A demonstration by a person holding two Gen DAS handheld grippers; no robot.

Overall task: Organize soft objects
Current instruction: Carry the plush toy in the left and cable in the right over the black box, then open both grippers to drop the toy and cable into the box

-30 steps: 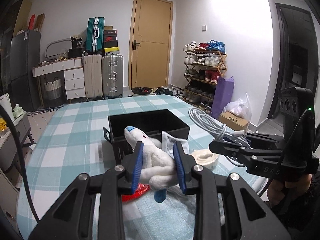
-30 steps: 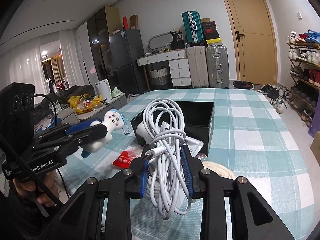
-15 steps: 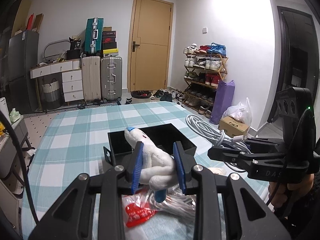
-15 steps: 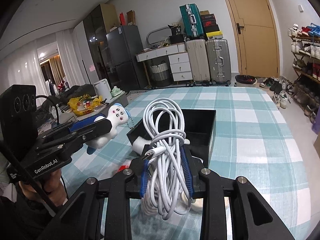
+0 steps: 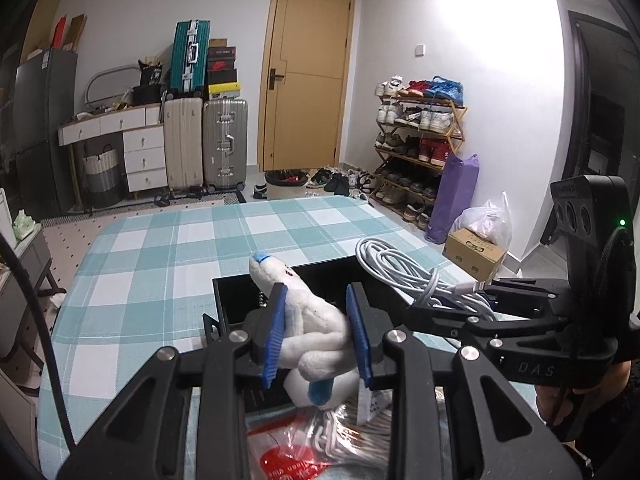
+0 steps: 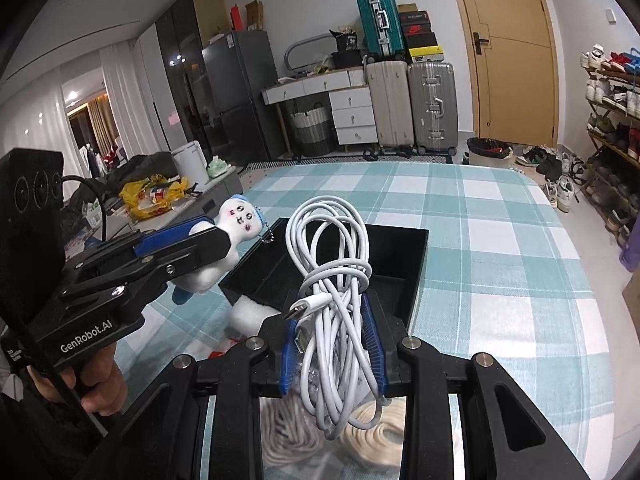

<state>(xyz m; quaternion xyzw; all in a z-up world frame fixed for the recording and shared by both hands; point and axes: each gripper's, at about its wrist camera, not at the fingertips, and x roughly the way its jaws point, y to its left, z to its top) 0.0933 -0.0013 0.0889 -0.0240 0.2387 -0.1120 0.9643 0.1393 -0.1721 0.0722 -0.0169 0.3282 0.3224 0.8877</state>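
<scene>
Your left tool [image 5: 316, 330] is pinching the white plush doll [image 5: 308, 320] between its blue pads [image 5: 275, 336]. The doll's head points up toward 11 o'clock, and its body hangs down below the pads. In the right wrist view the same doll [image 6: 236, 224] sits at about 9 o'clock, just beside the left rim of the black box [image 6: 404, 256].

Your right tool [image 6: 332, 344] is pressed onto the coiled white cable [image 6: 336, 280]. The loops rise above the pads toward 12 o'clock and also hang below them. From the left wrist view this cable [image 5: 416, 276] is at 2 o'clock, over the right part of the box [image 5: 232, 300].

The box stands on the table [image 5: 160, 264] with a checked cloth. Below both tools, a red and clear plastic bag [image 5: 288, 452] and pale coiled rope [image 6: 380, 436] lie on the table near the box.
</scene>
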